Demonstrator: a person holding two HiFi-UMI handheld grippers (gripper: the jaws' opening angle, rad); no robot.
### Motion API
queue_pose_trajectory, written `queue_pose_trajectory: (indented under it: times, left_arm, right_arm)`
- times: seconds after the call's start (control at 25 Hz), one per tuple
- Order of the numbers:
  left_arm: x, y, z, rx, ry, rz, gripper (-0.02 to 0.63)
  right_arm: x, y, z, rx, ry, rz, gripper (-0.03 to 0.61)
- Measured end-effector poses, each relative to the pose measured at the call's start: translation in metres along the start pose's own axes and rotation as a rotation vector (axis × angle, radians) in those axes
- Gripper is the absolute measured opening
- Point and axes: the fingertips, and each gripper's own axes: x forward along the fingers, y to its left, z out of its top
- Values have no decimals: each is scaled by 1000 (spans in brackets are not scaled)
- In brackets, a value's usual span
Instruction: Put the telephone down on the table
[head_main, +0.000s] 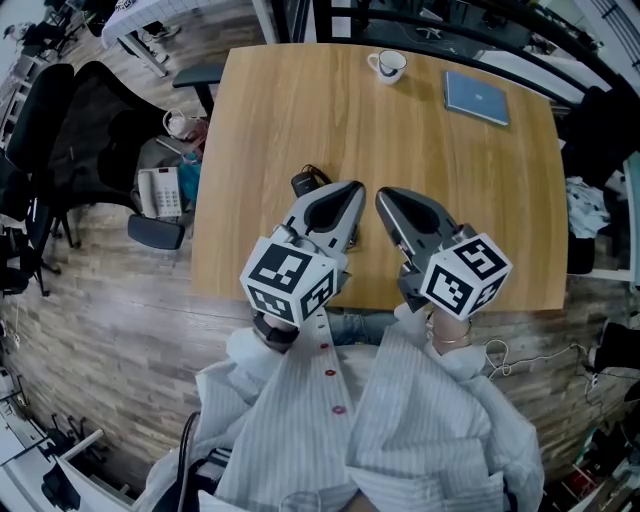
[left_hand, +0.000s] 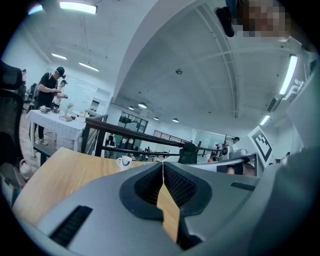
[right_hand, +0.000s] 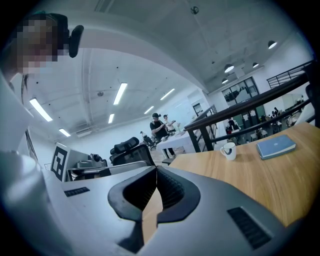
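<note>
**Desk:** Where is the telephone (head_main: 160, 191)?

**Photographer:** Off the worktop (head_main: 300, 110), at left-centre of the head view, beside a black office chair (head_main: 95, 120). Its long axis runs up and down the frame, keypad facing up. What it rests on cannot be made out.

**Desk:** And the grippers?

**Photographer:** The left gripper (head_main: 352, 190) and right gripper (head_main: 384, 196) are held side by side over the worktop's near edge at centre frame, tips toward the top. Each has its jaws pressed together on nothing. Black-and-white square markers cover their cubes.

**Desk:** Containers? Print?

**Photographer:** A white mug (head_main: 388, 65) stands near the worktop's top edge, contents unseen. A blue book (head_main: 477, 97) lies to its right, cover print too small to read.
</note>
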Motion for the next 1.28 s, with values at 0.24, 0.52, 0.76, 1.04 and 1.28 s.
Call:
queue_pose_trajectory:
  times: [0.24,0.52,0.76,1.04,1.28]
  left_arm:
    - [1,0,0,-4,4,-4,15]
    - [4,1,0,-2,6,-8,15]
    - [5,2,-2,-1,11,-11,15]
    - [5,2,-4,-4,14,-7,15]
    - [3,3,-5,-11,19,0,15]
  right_arm:
    - [-1,0,-2,0,9,-8,34]
    - [-1,-3,-4,-4,17,-13,34]
    - [0,-4,-5,-7,25,-7,34]
    - [1,-7,-10,11,27,-15,34]
    - [1,-7,-11,23,29,-16,34]
